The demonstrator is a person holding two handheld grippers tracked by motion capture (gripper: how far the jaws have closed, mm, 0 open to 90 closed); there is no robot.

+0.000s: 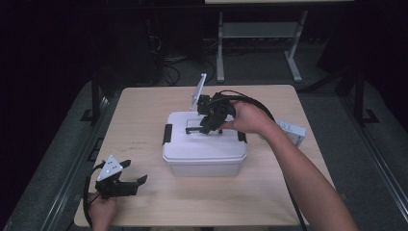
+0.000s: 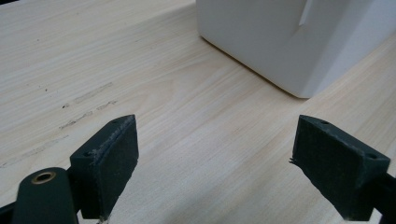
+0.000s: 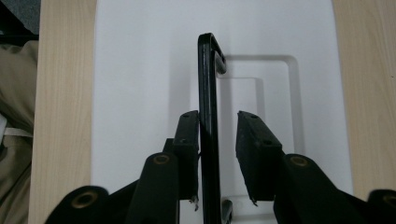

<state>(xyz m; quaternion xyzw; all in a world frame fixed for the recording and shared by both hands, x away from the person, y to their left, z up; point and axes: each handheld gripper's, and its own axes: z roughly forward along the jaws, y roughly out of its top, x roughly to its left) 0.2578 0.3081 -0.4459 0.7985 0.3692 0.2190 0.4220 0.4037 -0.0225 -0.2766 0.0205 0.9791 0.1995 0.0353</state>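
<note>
Resting near me on the table [image 1: 144, 120], my left gripper [image 1: 126, 182] has its jaws released, apart from the box [image 1: 204, 149]. Farther off, at the table's centre, my right gripper [image 3: 218, 140] straddles the box's raised black handle [image 3: 208, 93]; one jaw touches it, the other stands just clear.

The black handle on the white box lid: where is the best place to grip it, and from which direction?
Grip the black handle at the middle of its long straight bar, coming from straight above. It stands raised over the lid, so the right gripper can straddle it, one jaw on each flat side, as now.
</note>
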